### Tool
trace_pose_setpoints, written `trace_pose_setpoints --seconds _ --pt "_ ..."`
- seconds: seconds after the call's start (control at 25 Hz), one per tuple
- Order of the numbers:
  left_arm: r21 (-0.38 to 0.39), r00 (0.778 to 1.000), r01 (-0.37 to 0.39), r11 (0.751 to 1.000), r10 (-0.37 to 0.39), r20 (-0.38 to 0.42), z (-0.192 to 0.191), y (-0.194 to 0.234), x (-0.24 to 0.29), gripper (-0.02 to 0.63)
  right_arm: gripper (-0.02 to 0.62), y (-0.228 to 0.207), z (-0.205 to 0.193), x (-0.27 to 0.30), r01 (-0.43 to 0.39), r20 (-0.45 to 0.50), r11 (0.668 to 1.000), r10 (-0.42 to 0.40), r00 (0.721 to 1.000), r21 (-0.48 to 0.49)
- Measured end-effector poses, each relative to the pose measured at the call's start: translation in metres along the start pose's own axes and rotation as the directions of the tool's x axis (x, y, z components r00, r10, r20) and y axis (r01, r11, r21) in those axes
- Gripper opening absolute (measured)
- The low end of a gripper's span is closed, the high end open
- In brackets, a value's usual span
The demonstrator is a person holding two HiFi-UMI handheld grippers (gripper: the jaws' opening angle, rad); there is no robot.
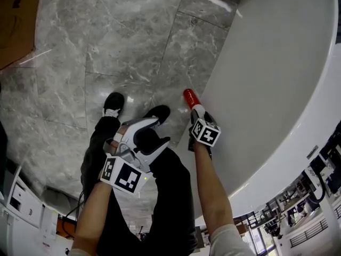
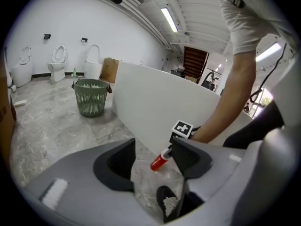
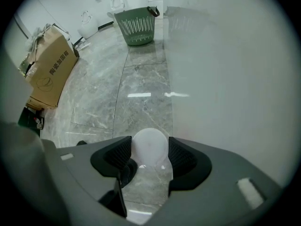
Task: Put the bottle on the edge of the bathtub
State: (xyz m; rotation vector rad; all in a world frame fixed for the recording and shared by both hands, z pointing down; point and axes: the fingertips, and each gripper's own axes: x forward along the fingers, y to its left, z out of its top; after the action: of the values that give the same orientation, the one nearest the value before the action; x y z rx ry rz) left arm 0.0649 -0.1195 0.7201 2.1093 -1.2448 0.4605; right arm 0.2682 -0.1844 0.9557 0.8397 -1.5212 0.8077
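- Right gripper (image 1: 197, 113) jaws gripped the bottle (image 1: 188, 96) at its white end; its long axis ran straight ahead, beside the bathtub (image 1: 277, 63) wall.
- Left gripper (image 1: 153, 133) stood wide, empty, farther off.

In the right gripper view the bottle (image 3: 149, 147) shows only its white round end between the jaws; its red body is hidden behind that. In the head view the marker cube (image 1: 205, 132) of the right gripper (image 1: 197, 114) covers its jaws. The bathtub (image 1: 277, 79) runs off the top and right edges, the cardboard box (image 1: 16, 20) off the top-left corner
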Motion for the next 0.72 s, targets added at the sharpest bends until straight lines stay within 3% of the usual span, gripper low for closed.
trace_pose_setpoints --seconds 0.2,0.48,0.72 --pt "-0.028 1.0 0.025 0.999 -0.025 0.004 -0.005 -0.016 -0.021 0.296 0.244 0.01 0.003 -0.036 -0.002 0.041 1.0 0.001 0.999 0.02" --pt "0.055 0.995 0.101 0.993 -0.099 -0.027 0.004 -0.045 -0.045 0.296 0.245 0.025 -0.013 -0.113 -0.013 0.104 0.986 -0.004 0.995 0.168" --pt "0.162 0.979 0.2 0.966 -0.189 -0.077 0.032 -0.065 -0.07 0.296 0.247 0.046 -0.034 -0.183 -0.045 0.152 0.977 0.013 0.988 0.207"
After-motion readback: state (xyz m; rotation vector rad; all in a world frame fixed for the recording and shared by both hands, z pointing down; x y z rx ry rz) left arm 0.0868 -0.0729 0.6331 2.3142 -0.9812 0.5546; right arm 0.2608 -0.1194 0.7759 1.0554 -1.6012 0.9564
